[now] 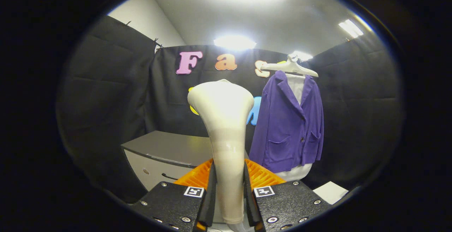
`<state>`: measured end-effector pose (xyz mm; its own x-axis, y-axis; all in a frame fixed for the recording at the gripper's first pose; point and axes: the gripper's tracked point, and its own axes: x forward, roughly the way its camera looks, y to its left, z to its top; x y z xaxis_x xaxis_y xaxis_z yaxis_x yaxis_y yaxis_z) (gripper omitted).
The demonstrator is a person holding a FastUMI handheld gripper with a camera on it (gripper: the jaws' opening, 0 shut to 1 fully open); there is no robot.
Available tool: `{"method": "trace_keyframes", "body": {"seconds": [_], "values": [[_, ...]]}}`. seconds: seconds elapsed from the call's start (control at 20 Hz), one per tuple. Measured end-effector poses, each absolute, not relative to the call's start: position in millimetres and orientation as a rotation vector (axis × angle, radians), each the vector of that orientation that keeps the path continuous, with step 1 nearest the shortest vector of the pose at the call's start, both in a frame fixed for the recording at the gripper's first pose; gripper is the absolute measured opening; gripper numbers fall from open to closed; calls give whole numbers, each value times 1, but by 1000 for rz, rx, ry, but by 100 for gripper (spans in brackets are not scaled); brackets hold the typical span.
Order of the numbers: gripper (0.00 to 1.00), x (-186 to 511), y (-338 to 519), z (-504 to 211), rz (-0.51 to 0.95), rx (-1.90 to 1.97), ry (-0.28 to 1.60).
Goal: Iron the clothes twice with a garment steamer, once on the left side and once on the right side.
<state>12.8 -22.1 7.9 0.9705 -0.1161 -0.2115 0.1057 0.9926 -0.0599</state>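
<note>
A cream-white garment steamer (223,119) stands upright between my fingers, its wide head flaring above them and its handle pinched from both sides. My gripper (228,184) is shut on that handle. Beyond the fingers and to the right, a purple jacket (287,126) over a white shirt hangs on a white hanger (290,67) against the black booth wall. The steamer head is apart from the jacket, to its left and nearer to me.
A grey-topped cabinet (166,147) with white drawer fronts stands beyond the fingers to the left, under the back wall. A white flat piece (330,191) lies low on the right, below the jacket. Black cloth walls close in on three sides.
</note>
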Motion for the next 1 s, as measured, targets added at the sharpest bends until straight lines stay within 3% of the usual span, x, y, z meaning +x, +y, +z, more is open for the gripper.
{"method": "trace_keyframes", "body": {"seconds": [0.6, 1.0], "values": [[37, -57, -71, 27, -153, -63, 106], [36, -3, -98, 98, -230, -64, -20]]}}
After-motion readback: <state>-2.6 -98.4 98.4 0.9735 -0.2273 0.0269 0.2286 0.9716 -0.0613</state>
